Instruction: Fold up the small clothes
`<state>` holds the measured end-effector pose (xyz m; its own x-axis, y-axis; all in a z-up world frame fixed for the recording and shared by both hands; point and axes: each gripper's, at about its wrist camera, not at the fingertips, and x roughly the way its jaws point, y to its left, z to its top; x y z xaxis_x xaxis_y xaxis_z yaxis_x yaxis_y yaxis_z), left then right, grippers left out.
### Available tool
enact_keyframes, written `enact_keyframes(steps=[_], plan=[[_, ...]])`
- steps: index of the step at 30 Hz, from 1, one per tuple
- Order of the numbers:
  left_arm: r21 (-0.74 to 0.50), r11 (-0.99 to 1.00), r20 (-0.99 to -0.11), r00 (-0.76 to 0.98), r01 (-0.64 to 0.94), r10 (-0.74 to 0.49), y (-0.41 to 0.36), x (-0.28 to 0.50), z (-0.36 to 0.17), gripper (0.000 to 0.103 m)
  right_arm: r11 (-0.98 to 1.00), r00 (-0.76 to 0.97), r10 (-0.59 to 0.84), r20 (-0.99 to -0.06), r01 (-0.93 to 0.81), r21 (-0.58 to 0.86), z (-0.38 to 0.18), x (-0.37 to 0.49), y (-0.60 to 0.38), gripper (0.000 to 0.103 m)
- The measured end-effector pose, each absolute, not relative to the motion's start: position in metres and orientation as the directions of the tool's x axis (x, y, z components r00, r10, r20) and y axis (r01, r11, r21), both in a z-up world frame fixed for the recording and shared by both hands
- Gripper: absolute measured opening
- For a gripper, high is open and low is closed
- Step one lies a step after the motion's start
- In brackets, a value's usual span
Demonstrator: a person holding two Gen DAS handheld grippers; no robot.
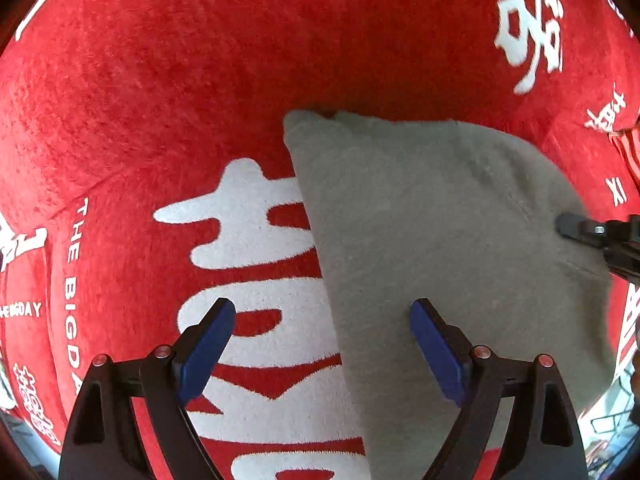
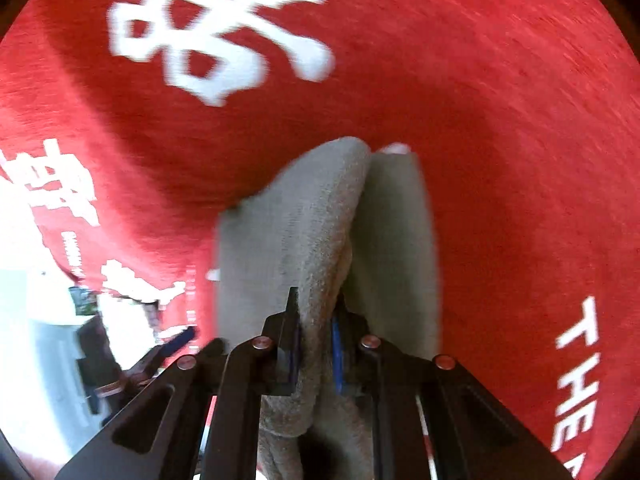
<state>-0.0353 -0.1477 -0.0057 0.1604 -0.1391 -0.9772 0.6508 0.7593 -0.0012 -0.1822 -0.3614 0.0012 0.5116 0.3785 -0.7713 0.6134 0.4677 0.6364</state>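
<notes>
The grey cloth [image 1: 420,240] lay flat on the red blanket [image 1: 160,80], its long axis running away from my left gripper [image 1: 322,344] toward the far corner [image 1: 298,118] — that was the relation the next move hung on. My left gripper stood wide, holding nothing, hovering over the cloth's near left edge [image 1: 332,312]: one blue pad [image 1: 206,356] was over the white lettering [image 1: 256,264] beside the cloth, the other pad [image 1: 436,352] over the grey fabric itself, so the edge ran between the two. Whether the pads touched the fabric I could not tell. My right gripper [image 2: 316,344] was clamped narrow on a bunched fold of the cloth [image 2: 320,240], at the cloth's right side — in the left wrist view its black tip [image 1: 576,228] showed right at that edge, with a crease running out from it. The right wrist view was blurred, but the pinched ridge stood up between the fingers and the rest of the cloth spread away on both sides of it. I judged the right hand was the one set to carry a fold, most likely across toward the cloth's left edge, and the left was nearer that edge to pin or catch it. Room was fine: bare blanket lay all round the cloth's far and left sides, nothing else near. The blanket's own end showed only beyond the cloth's near right corner [image 1: 600,380], well clear of a fold going leftward.
</notes>
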Motion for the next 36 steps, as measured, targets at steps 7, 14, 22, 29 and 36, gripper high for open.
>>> enact_keyframes(steps=[7, 14, 22, 29, 36], plan=[[-0.028, 0.754, -0.981, 0.127, 0.657, -0.146, -0.141, -0.038, -0.006, 0.090, 0.488, 0.452, 0.331, -0.828, 0.669, 0.561, 0.009, -0.204, -0.352, 0.026], [-0.050, 0.712, -0.980, 0.103, 0.700, -0.170, -0.129, -0.050, 0.006, 0.090, 0.517, 0.478, 0.338, -0.811, 0.625, 0.585, 0.050, -0.241, -0.324, 0.049], [-0.068, 0.705, -0.986, 0.060, 0.706, -0.155, -0.123, -0.067, -0.005, 0.090, 0.652, 0.275, 0.285, -0.918, 0.647, 0.396, 0.025, -0.257, -0.281, 0.008], [-0.045, 0.674, -0.991, 0.054, 0.737, -0.126, -0.121, -0.081, -0.007, 0.090, 0.623, 0.277, 0.264, -0.924, 0.683, 0.382, 0.016, -0.273, -0.281, 0.006], [-0.040, 0.688, -0.996, 0.030, 0.725, -0.089, -0.113, -0.087, -0.006, 0.090, 0.610, 0.262, 0.258, -0.930, 0.702, 0.367, 0.018, -0.269, -0.274, 0.006]])
